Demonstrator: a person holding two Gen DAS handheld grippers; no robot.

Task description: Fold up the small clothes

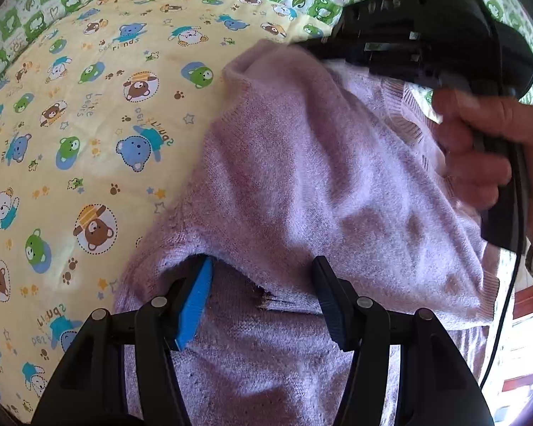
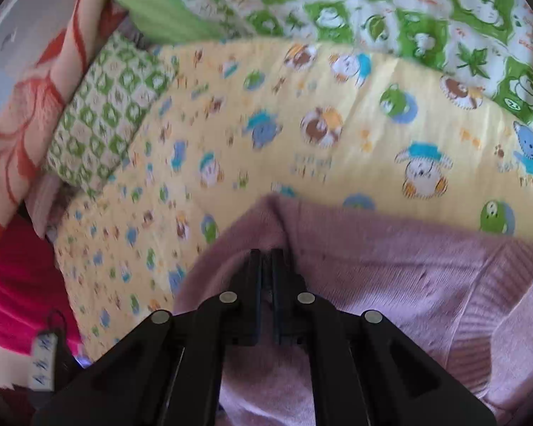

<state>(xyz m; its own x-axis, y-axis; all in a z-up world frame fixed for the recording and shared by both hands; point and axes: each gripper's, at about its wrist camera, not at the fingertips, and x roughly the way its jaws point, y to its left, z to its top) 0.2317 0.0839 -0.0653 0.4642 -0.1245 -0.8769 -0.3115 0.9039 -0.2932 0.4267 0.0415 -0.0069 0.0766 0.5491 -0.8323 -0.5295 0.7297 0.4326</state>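
The left claw stands spread, its blue-padded finger and its black finger well apart, with a lifted fold of the pink knit sweater draped just over their tips and more of the same sweater lying flat beneath them; nothing is pinched between them. The right claw is pressed together on a raised peak of the sweater, the knit tenting up around the closed fingers. In the left wrist view that right claw shows as a black body at the sweater's far upper edge, held by the person's right hand just to the right of the sweater, with a black cable hanging down from it. The sweater rests on a yellow sheet printed with cartoon bears, which spreads out to its left and beyond it. Past the sheet, farther from the sweater, lies a green-and-white frog-print quilt. Well to the sweater's left sit a green checked pillow and a red-and-white floral blanket.
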